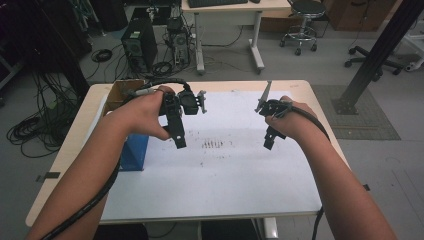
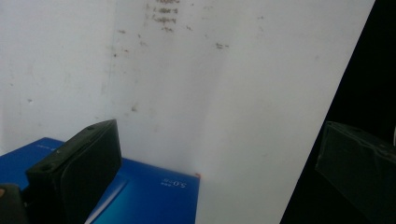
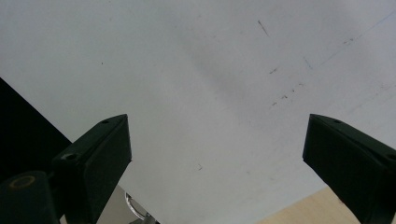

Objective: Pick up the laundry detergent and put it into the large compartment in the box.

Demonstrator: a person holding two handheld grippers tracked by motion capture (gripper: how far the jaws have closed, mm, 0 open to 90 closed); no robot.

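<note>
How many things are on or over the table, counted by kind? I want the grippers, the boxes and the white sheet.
Grippers: 2, the left gripper and the right gripper, both held over the sheet
Boxes: 2, the blue box and the cardboard box
White sheet: 1
Total: 5

Small white print stands on the top face of the flat blue cardboard box point(image 2: 154, 196), just beside the left gripper's black fingers point(image 2: 79, 168). It appears upside down and reads roughly "50 PS"; it is too blurred to be sure.
</note>
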